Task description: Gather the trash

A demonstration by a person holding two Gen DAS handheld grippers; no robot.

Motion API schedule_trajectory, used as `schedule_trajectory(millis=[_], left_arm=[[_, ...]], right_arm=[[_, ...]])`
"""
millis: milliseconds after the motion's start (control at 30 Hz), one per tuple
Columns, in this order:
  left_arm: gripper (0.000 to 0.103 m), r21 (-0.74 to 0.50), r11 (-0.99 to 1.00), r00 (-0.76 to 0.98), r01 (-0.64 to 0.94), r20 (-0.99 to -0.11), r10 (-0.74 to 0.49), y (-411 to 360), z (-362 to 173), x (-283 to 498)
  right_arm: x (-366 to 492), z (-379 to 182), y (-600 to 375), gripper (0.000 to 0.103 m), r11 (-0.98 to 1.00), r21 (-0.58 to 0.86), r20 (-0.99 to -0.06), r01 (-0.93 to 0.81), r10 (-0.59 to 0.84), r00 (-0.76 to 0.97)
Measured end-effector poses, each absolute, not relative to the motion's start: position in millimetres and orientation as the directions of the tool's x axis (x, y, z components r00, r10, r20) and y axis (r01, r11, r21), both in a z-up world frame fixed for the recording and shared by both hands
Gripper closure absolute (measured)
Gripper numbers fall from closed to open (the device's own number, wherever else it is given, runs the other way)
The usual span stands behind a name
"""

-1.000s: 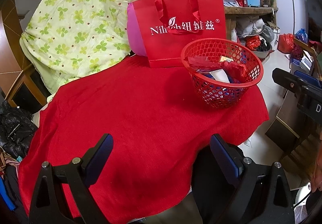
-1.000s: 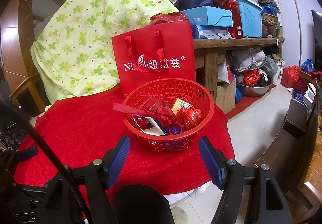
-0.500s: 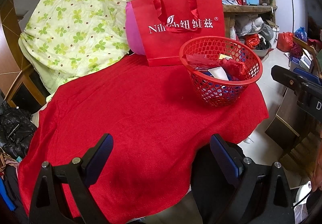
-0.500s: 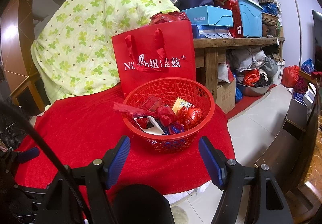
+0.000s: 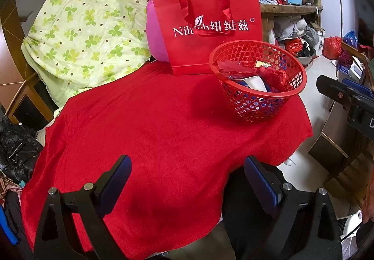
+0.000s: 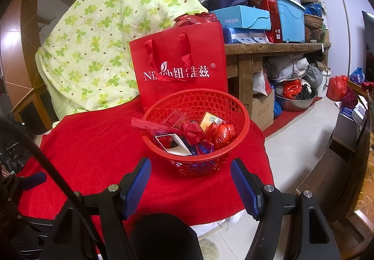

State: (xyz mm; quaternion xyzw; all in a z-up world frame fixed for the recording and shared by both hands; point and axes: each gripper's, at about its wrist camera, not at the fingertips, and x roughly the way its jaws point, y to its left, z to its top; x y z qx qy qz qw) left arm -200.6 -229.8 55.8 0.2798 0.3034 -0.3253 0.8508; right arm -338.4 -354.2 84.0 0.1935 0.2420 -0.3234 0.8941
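Note:
A red mesh basket [image 6: 243, 119] [image 5: 296, 66] stands at the right end of a red cloth [image 5: 152, 124] [image 6: 93, 147]. Inside lie several pieces of trash: crumpled red wrappers [image 6: 222, 132] [image 5: 273, 76], a white card [image 6: 177, 146] [image 5: 256, 83] and a small orange packet [image 6: 210, 119]. My right gripper [image 6: 190, 186] hovers just in front of the basket, open, nothing between its blue pads. My left gripper [image 5: 187, 180] hangs open over the near part of the cloth, well short of the basket, holding nothing. The right gripper's body [image 5: 346, 96] shows at the right edge of the left wrist view.
A red paper bag [image 6: 180, 66] [image 5: 215, 26] stands behind the basket, a pink cushion [image 5: 155, 35] and a green-flowered quilt [image 5: 93, 14] beside it. A wooden shelf [image 6: 275, 46] with boxes lies at back right. Tiled floor [image 6: 296, 143] drops off right of the cloth.

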Motion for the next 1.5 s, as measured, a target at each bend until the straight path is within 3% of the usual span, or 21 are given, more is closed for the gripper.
schedule_trajectory(millis=[1500], left_arm=[[0.006,0.288,0.609,0.595,0.739,-0.704,-0.388,-231.9,54.2,-203.4]], right_arm=[[-338.0,84.4,-357.1,0.029,0.712,0.198,-0.554,0.674,-0.486,0.676]])
